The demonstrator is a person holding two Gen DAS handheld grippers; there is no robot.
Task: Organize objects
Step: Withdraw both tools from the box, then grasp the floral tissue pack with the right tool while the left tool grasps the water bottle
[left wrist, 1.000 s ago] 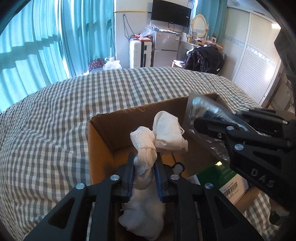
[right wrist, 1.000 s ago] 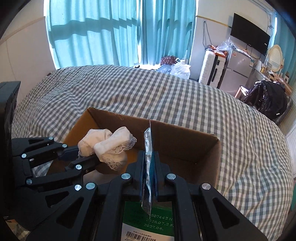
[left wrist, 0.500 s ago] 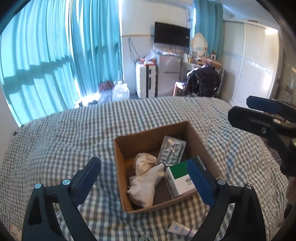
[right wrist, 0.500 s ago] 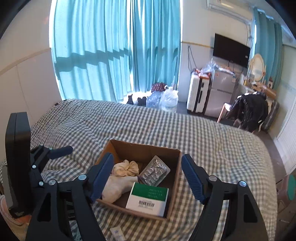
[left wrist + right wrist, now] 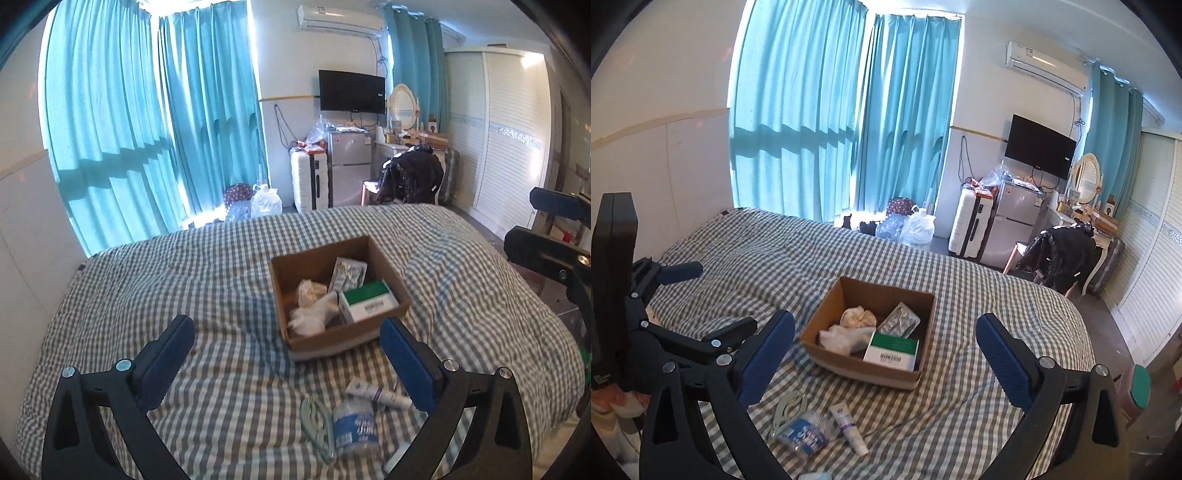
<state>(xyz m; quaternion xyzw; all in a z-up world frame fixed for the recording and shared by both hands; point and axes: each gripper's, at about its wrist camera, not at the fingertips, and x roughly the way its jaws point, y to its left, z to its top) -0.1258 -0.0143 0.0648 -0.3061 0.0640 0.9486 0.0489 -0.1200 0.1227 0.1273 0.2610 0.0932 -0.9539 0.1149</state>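
Observation:
A cardboard box point(image 5: 384, 260) sits on the checked bed and also shows in the right wrist view point(image 5: 827, 360). It holds white cloth point(image 5: 314, 314), a silver blister pack point(image 5: 349, 273) and a green-and-white carton point(image 5: 367, 301). On the bed in front lie a white tube point(image 5: 378, 394), a clear packet with blue print point(image 5: 354, 428) and a pale green mask point(image 5: 316, 421). My left gripper point(image 5: 286, 363) is open and empty, above and in front of the box. My right gripper point(image 5: 884, 360) is open and empty, held back from the box.
The checked bedcover point(image 5: 184, 280) spreads left of the box. Teal curtains point(image 5: 147, 129), a white suitcase point(image 5: 308, 181), a small fridge point(image 5: 349, 168) and a chair with a black jacket point(image 5: 410, 177) stand beyond the bed. White wardrobe doors point(image 5: 509, 140) are at right.
Both grippers let go of the cloth and the blister pack, which now lie in the box, opened wide and pulled back and up from the box.

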